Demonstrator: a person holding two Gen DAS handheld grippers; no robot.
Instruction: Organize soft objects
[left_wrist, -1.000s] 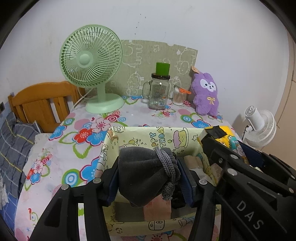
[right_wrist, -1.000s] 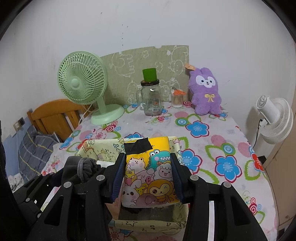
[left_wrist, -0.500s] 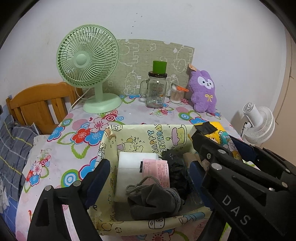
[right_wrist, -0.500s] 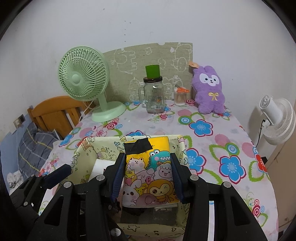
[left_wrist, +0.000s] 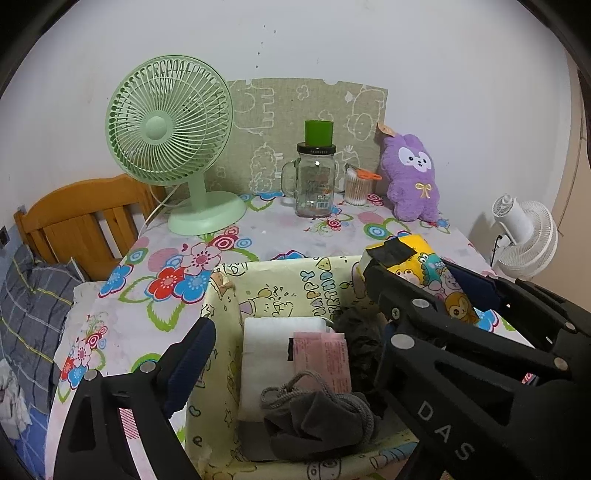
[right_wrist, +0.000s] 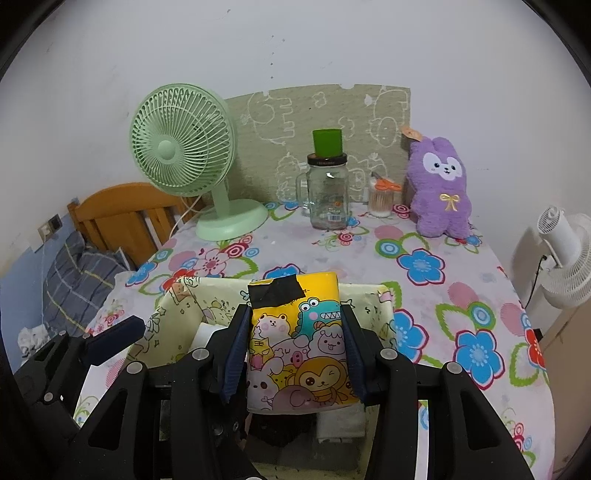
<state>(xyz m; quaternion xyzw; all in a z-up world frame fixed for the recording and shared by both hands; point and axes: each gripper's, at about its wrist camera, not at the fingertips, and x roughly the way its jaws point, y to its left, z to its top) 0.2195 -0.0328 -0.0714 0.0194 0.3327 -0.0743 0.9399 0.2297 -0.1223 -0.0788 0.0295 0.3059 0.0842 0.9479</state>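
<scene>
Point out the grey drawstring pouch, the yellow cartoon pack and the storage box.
grey drawstring pouch (left_wrist: 317, 424), left wrist view, its bunched body.
yellow cartoon pack (right_wrist: 299, 347), right wrist view, its printed front.
storage box (left_wrist: 218, 332), left wrist view, left wall.

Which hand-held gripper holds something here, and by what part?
The right hand-held gripper clamps the yellow cartoon pack by its two side edges; the left hand-held gripper holds nothing.

Both cameras sit close above the box (left_wrist: 221, 369), looking down and forward across the table (right_wrist: 424, 236) to the wall. Both see the green fan (left_wrist: 166, 122).
</scene>
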